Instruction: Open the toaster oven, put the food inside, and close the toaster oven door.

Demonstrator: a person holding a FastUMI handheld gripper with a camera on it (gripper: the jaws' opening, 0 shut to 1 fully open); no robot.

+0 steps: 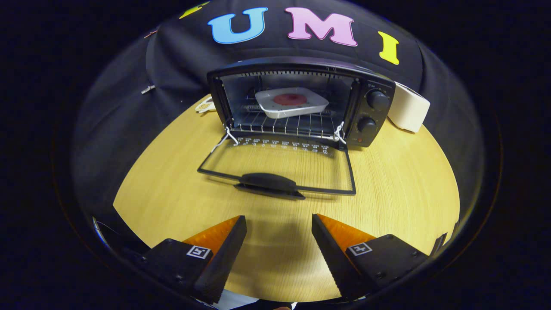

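At 12 o'clock beyond your gripper [279,224], the toaster oven [301,101] stands open, door [277,165] flat on the wooden table [400,185]. Food tray [292,102] sits on the rack inside. Fingers apart, holding nothing. Closing step is what's left, I'd say: get under the door handle [269,183] and swing it up. Food itself is hard to identify; the white box [409,112] at 1 o'clock is partly hidden behind the oven.
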